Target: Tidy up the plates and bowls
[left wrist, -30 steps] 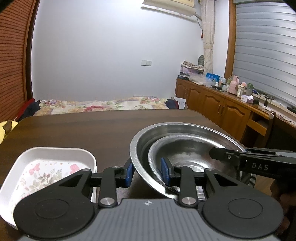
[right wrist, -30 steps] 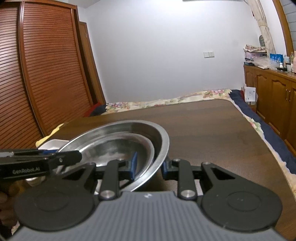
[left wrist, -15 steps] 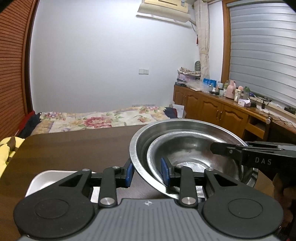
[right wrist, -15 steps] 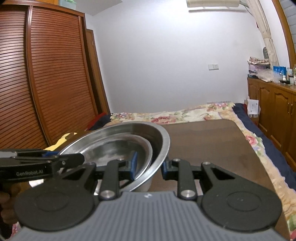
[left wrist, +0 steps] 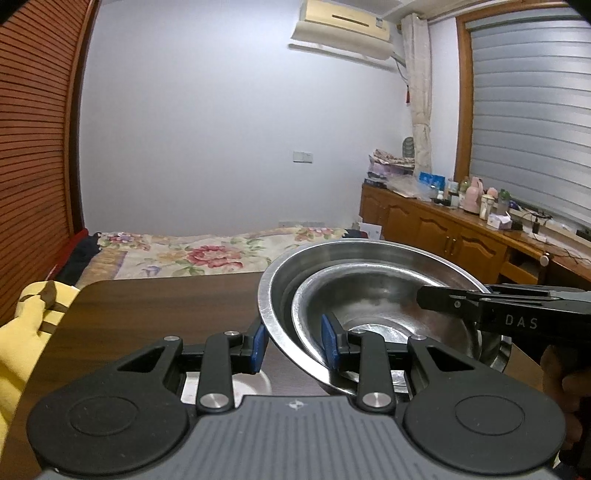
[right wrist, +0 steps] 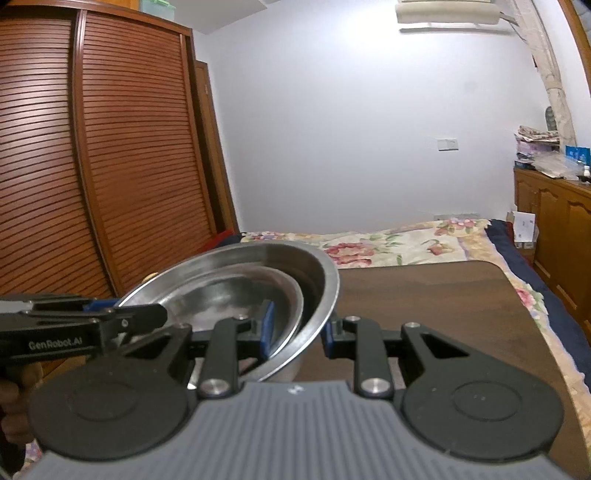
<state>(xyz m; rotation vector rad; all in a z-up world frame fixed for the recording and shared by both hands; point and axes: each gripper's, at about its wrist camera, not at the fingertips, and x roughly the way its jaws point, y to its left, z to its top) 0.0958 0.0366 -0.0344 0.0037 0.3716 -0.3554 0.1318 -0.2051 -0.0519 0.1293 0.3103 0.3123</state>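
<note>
A: Left tongs [left wrist: 293,349] clamping what?
B: Rim of the large round steel bowl [left wrist: 273,295], smaller steel bowl [left wrist: 373,299] nesting inside. Right tongs [right wrist: 295,332] pinching the opposite rim, both hanging above the dark wooden counter [right wrist: 424,295].

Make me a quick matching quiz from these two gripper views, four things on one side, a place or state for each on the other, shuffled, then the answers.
Things:
1. small steel bowl
2. large steel bowl
3. air conditioner
4. yellow cloth

Places or states:
A. high on the wall
B. clamped at both sides
C. nested inside another
D. off the table's left edge

Pairs: 1-C, 2-B, 3-A, 4-D
</note>
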